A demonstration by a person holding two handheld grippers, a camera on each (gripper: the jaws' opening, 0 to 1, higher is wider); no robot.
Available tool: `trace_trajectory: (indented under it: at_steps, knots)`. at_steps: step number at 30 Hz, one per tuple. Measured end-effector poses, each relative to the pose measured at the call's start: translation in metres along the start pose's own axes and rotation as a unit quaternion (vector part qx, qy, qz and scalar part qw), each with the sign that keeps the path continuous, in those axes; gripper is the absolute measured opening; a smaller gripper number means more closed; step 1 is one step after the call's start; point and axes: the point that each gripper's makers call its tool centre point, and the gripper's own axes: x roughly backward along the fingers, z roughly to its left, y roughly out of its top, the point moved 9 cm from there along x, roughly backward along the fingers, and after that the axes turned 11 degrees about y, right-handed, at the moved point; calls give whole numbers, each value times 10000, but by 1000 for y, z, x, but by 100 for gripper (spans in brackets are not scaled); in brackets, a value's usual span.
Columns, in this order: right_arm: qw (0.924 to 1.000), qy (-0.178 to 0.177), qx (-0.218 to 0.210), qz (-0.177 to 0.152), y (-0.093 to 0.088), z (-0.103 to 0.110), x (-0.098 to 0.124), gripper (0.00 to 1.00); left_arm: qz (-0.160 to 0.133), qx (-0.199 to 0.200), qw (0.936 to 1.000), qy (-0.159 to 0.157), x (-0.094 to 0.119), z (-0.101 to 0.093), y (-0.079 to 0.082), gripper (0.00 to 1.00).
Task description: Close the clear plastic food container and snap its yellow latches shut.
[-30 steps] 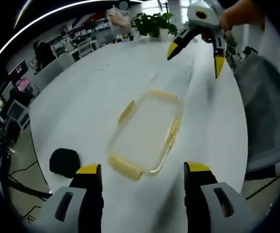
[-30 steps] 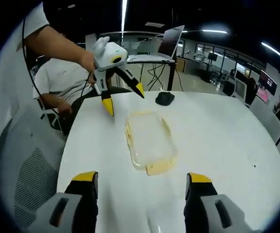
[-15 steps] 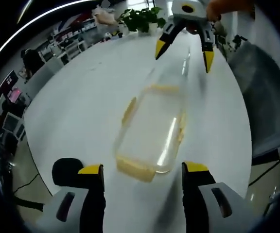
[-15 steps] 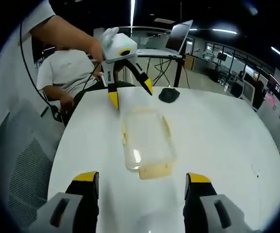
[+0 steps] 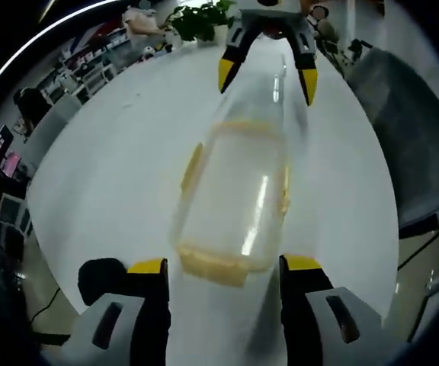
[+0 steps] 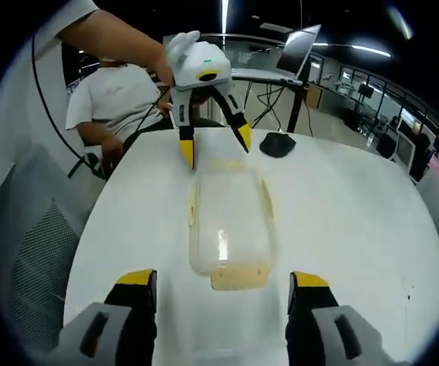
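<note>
A clear plastic food container [image 5: 235, 198] with yellow latches lies on the white table [image 5: 113, 168], its lid down on it. In the left gripper view my left gripper [image 5: 223, 268] stands open right at the container's near end latch [image 5: 212, 267]. My right gripper [image 5: 267, 76] hangs open over the far end. In the right gripper view the container [image 6: 229, 225] lies lengthwise ahead, its near yellow latch [image 6: 238, 277] just beyond my open right gripper [image 6: 223, 280]. The left gripper [image 6: 213, 149], held by a hand, is open at the far end.
A black object [image 6: 278, 144] lies on the table beyond the container, also seen by the left gripper [image 5: 101, 273]. A seated person in a white shirt [image 6: 120, 99] is behind the table. A grey mesh chair [image 6: 29, 267] stands at the table's side. A plant [image 5: 197, 19] stands at the far edge.
Both grippers have closed in on the container from opposite ends. In each view the container has grown larger and swung into line between the jaws.
</note>
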Motion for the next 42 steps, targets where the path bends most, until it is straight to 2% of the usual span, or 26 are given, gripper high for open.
trace_trajectory:
  at_steps: [5, 8, 11, 13, 23, 31, 35, 42]
  knots:
    - [9999, -1, 87, 90, 3, -6, -6, 68, -10, -54, 10000, -60, -2, 3, 2, 57]
    - [9997, 48, 163, 163, 4, -8, -9, 67, 82, -291, 9994, -151, -3, 5, 0, 55]
    - [9995, 104, 198, 236, 4, -10, -11, 67, 23, -258, 9993, -259, -4, 5, 0, 53]
    - [9990, 145, 238, 338, 2, -12, -14, 65, 46, -378, 9988, -316, -5, 4, -1, 52]
    - [9982, 172, 179, 555, -1, -22, -22, 63, 161, -603, 9971, -436, -10, 6, -3, 47]
    - [9966, 288, 151, 762, -4, -26, -29, 60, 222, -614, 9965, -526, -13, 8, -4, 46]
    - [9962, 281, 26, 827, -6, -29, -29, 55, 301, -574, 9966, -509, -15, 12, -6, 39]
    - [9956, 370, 35, 864, -5, -30, -35, 54, 330, -522, 9965, -560, -18, 13, -8, 42]
